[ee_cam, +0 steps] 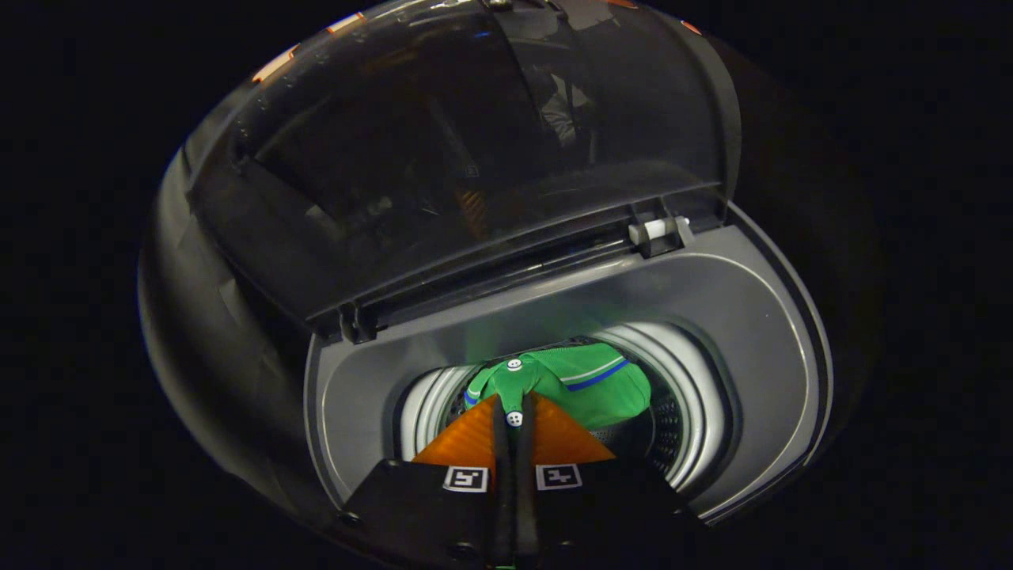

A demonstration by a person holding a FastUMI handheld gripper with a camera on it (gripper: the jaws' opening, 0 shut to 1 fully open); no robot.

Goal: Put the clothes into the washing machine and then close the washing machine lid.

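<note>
Washing machine [736, 317], lid [443, 150] raised: green garment [589, 388] in drum, pinched between gripper [514, 416] fingers, hanging just ahead.

Glossy dark plastic lid [443, 150], matt grey plastic rim [712, 301], shiny perforated metal drum [688, 412], green knit cloth [586, 388].

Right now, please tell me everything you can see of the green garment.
The green garment is soft knit-looking cloth with a white and a blue stripe and two white buttons on a placket. It lies crumpled, hanging into the washing machine's drum, under the raised dark lid. The gripper is shut on its buttoned edge, both orange fingers pinching the cloth.
</note>
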